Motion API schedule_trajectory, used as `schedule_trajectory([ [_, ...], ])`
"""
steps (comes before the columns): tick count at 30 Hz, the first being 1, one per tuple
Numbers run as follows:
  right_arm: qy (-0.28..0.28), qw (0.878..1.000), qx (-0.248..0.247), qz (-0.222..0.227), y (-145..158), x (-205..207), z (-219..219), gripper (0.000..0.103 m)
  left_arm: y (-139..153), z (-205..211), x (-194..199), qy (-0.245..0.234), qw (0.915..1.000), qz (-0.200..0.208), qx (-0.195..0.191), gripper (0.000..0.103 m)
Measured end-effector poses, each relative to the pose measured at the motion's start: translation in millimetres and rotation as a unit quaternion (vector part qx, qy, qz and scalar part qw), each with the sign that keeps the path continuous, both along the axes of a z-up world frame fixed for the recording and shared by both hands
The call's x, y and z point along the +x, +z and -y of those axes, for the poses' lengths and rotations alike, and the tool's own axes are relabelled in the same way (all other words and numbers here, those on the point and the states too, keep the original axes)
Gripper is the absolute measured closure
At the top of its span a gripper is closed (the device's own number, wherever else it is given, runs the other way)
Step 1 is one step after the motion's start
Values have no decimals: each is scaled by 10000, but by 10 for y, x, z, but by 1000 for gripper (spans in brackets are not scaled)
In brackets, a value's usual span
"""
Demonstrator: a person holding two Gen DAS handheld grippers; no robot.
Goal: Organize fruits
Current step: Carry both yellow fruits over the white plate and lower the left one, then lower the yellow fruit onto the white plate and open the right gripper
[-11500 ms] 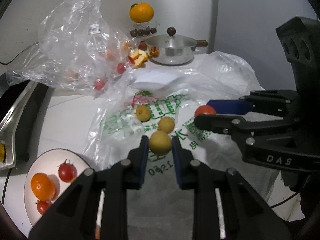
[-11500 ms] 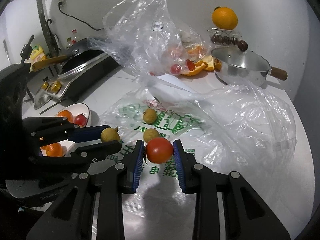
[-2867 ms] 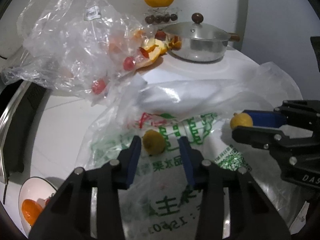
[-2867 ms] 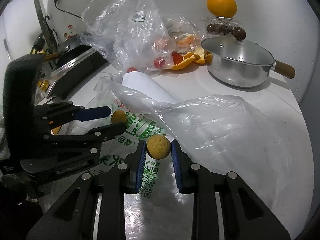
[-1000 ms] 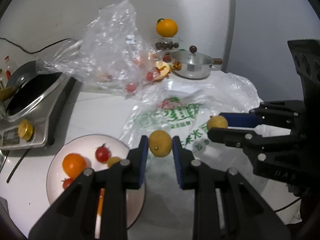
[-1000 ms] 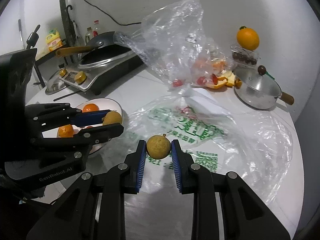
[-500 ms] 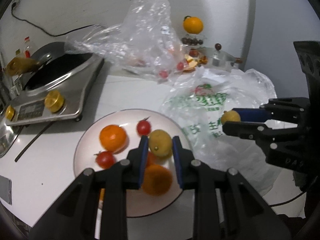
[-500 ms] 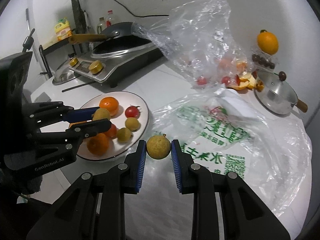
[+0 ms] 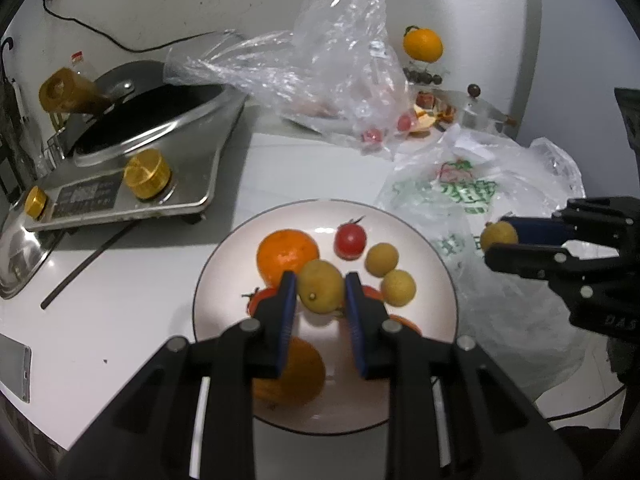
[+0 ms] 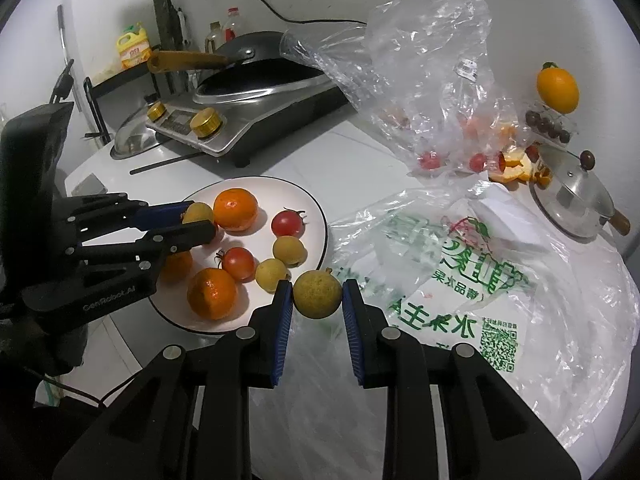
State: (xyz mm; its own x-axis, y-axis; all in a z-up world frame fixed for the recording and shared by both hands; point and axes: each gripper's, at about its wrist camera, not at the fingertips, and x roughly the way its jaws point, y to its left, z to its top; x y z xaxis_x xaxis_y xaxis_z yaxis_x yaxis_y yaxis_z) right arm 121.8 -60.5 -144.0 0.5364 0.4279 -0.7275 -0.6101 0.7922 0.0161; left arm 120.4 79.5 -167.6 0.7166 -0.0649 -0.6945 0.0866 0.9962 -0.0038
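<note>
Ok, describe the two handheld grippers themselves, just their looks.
Both are black plastic two-finger tools with blue ribbed pads and silver screw heads along the linkages. The left gripper has "GenRobot.AI" embossed on its side. The right gripper shows raised letters "DAS" on its body. No hands or sleeves are visible.

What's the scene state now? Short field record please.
left gripper: shut on a yellow fruit, over the plate
right gripper: shut on a second yellow fruit, beside the plate's rim
on plate: three oranges, three tomatoes, two small yellow fruits
printed bag: lies flat, right of plate
stove: behind plate
</note>
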Motion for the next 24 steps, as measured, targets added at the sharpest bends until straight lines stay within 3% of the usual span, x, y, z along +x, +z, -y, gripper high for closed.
schedule_trajectory([
  [12,119,9999,-12,-94,-61,87,-162,76,-106,-47,63,-43,9997,-237,-81,78],
  [24,222,9997,-81,-73,-56,122,-345,76,-19,-154,28,9,9997,-88,-210,73],
])
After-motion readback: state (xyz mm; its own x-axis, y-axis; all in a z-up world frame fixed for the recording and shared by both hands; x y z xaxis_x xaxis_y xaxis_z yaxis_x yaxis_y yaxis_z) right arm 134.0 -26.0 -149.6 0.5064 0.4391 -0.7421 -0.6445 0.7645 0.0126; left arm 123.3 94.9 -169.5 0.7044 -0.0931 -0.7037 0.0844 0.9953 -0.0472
